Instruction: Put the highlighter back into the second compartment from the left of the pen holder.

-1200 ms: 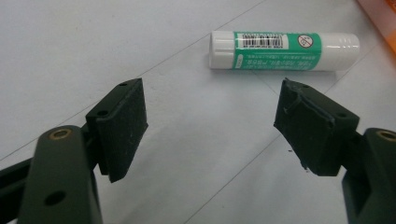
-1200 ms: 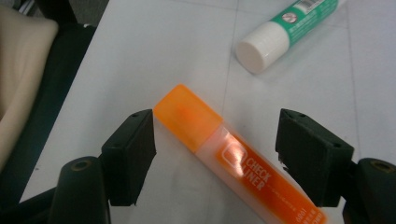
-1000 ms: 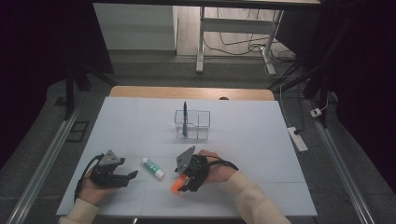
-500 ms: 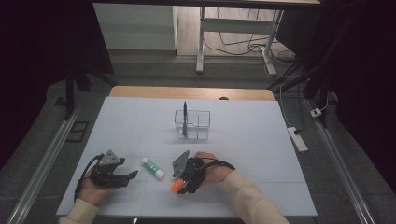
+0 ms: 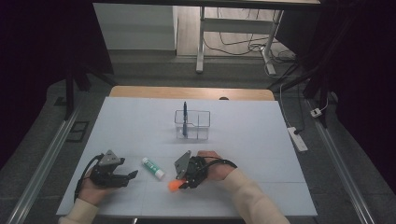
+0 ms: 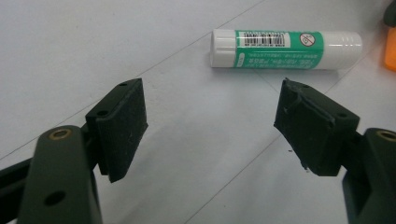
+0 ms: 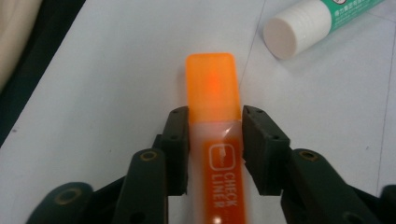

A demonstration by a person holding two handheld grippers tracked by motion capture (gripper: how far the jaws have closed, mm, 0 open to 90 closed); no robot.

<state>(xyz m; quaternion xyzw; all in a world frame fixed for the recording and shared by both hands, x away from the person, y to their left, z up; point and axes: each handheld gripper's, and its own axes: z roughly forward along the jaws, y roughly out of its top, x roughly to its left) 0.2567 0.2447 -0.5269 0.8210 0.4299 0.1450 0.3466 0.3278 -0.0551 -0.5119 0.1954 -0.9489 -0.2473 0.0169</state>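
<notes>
An orange highlighter (image 7: pixel 212 88) lies on the white table sheet (image 5: pixel 243 130) near its front edge, cap pointing away from my right gripper (image 7: pixel 215 126). The right jaws have just been closing, and both pads now press the highlighter's sides just behind the cap; in the high view this gripper (image 5: pixel 181 181) sits front centre with the orange cap (image 5: pixel 173 186) sticking out. My left gripper (image 5: pixel 130 176) rests at the front left, jaws wide open (image 6: pixel 210 126) and empty. A green-and-white glue stick (image 5: pixel 153 168) (image 6: pixel 285 48) lies between the two grippers.
A clear plastic holder (image 5: pixel 192 125) stands mid-table with a dark blue pen (image 5: pixel 185 116) upright in its left compartment. A white power strip (image 5: pixel 297 138) lies off the table's right edge. The glue stick's white cap (image 7: pixel 280 36) is just beyond the right jaws.
The right gripper's jaws have narrowed onto the orange highlighter. Both hands have stayed where they were, and the glue stick has not moved.
</notes>
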